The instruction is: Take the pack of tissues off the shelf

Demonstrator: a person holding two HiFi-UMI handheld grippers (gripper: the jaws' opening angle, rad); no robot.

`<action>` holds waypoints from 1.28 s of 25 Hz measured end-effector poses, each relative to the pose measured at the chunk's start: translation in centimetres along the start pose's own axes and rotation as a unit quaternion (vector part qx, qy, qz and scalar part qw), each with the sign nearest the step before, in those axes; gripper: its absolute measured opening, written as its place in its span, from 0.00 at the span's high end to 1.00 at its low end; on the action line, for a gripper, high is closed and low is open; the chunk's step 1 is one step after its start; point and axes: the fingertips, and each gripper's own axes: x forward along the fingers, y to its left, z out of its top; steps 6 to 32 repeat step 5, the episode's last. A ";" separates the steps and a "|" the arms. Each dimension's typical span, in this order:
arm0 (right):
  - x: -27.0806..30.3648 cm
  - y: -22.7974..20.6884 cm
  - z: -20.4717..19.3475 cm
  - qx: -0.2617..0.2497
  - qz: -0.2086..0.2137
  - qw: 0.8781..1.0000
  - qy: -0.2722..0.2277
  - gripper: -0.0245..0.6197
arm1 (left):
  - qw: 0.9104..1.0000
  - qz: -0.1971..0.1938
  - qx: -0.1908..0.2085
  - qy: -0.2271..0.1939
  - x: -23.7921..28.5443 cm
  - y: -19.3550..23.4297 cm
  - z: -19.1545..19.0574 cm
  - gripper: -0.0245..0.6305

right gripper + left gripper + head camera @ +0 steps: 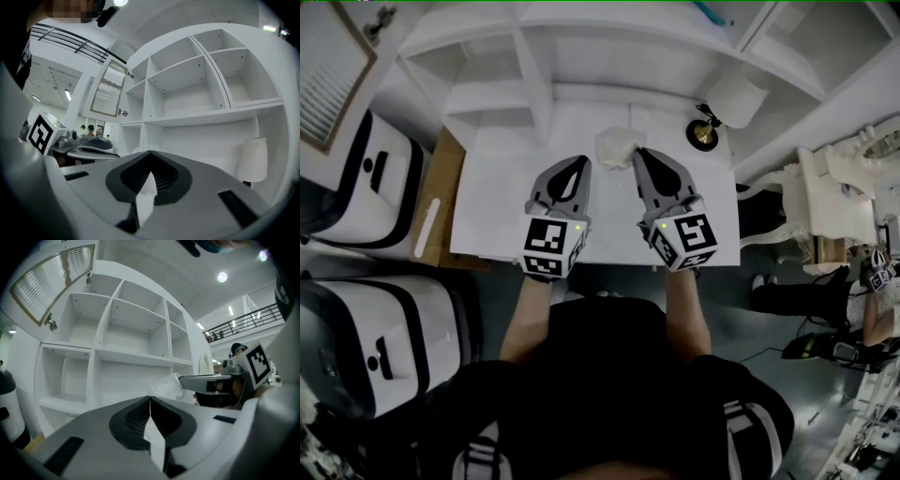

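Note:
The pack of tissues (pixel 614 145), a crinkled white plastic packet, sits at the tip of my right gripper (pixel 639 152) over the white table (pixel 502 211). In the left gripper view the pack (pixel 166 385) hangs off the end of that gripper (pixel 182 379), whose jaws are closed on the wrapper's edge. In the right gripper view only a small white bump of the pack (pixel 142 149) shows past my right gripper (pixel 150 152). My left gripper (pixel 578 161) is beside it to the left, shut and empty, its jaws meeting at the tip (pixel 150 398).
The white shelf unit (pixel 534 56) with bare cubbies stands behind the table. A lamp with a white shade (pixel 737 97) and a brass base (pixel 703 134) is at the back right. White appliances (pixel 370 178) are on the left and a white chair (pixel 825 202) on the right.

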 end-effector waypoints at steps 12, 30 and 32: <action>-0.2 -0.1 -0.5 -0.004 -0.003 1.000 0.009 0.94 | 1.000 -0.023 -0.012 0.008 0.2 -1.2 -1.3 0.95; -0.2 -0.1 -0.5 -0.004 -0.003 1.000 0.009 0.94 | 1.000 -0.023 -0.012 0.008 0.2 -1.2 -1.3 0.95; -0.2 -0.1 -0.5 -0.004 -0.003 1.000 0.009 0.94 | 1.000 -0.023 -0.012 0.008 0.2 -1.2 -1.3 0.95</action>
